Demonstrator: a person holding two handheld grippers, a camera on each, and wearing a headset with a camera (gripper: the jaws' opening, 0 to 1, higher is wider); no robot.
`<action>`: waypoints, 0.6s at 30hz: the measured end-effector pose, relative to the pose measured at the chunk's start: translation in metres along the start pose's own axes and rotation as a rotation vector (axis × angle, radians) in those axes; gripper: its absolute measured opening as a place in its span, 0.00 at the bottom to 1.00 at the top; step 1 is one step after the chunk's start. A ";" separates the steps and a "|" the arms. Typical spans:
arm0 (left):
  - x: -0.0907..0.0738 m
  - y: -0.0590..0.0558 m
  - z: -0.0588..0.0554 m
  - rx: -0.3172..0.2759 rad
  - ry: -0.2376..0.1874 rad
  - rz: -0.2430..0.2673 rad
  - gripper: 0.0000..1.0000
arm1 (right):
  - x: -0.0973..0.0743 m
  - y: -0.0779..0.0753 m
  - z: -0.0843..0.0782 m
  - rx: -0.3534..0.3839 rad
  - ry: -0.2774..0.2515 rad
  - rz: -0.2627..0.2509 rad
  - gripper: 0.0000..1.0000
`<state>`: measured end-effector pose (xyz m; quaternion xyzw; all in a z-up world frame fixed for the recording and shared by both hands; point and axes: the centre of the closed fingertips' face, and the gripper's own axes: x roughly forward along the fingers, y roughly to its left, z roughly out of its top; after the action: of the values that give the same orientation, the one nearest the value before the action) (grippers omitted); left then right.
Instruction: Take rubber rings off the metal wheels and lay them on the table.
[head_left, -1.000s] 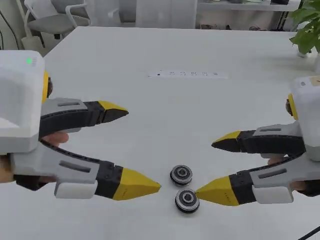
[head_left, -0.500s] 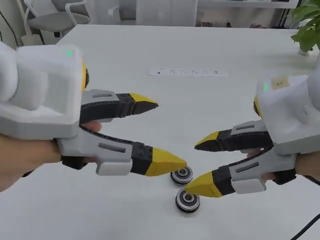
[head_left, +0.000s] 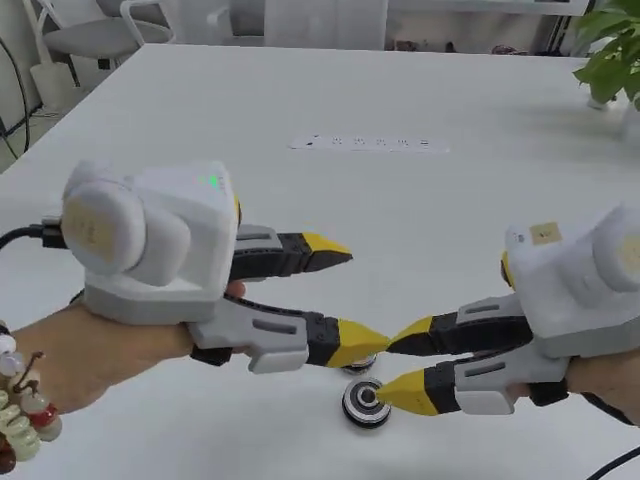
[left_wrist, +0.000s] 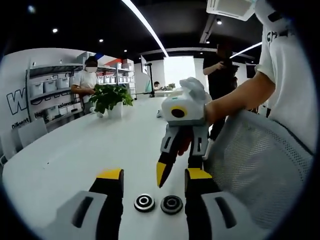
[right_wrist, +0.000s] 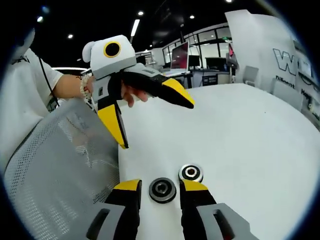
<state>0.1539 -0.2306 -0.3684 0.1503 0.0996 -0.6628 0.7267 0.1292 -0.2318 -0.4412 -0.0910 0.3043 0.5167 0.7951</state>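
— Where do the wheels sit?

— Low in the centre of the head view, flat on the smooth white table. They are two small round metal wheels, each with its black rubber ring on. The nearer wheel is in plain sight, and the farther wheel lies just beside it, half hidden behind a jaw tip.

— And the grippers?

— Both are empty. The grey, yellow-tipped left gripper has its jaws spread wide over the farther wheel. The matching right gripper shows a narrower gap, with its lower tip at the nearer wheel's rim.

— How would you go about it?

— One wheel at a time, I think. Pin the metal hub with one gripper, pinch only the rubber with the other, and peel outward slowly. On that slick top a loose wheel will likely skid. Then lay the ring on bare table.
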 end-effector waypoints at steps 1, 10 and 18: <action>0.004 -0.001 -0.006 -0.006 0.015 -0.006 0.43 | 0.002 0.001 -0.005 -0.001 0.015 0.000 0.27; 0.024 -0.022 -0.046 -0.028 0.091 -0.069 0.31 | 0.013 0.003 -0.025 -0.010 0.095 -0.005 0.23; 0.031 -0.029 -0.066 -0.041 0.117 -0.075 0.22 | 0.020 0.003 -0.039 -0.043 0.160 -0.021 0.22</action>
<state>0.1317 -0.2388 -0.4430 0.1698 0.1612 -0.6776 0.6971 0.1174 -0.2331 -0.4837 -0.1523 0.3547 0.5059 0.7714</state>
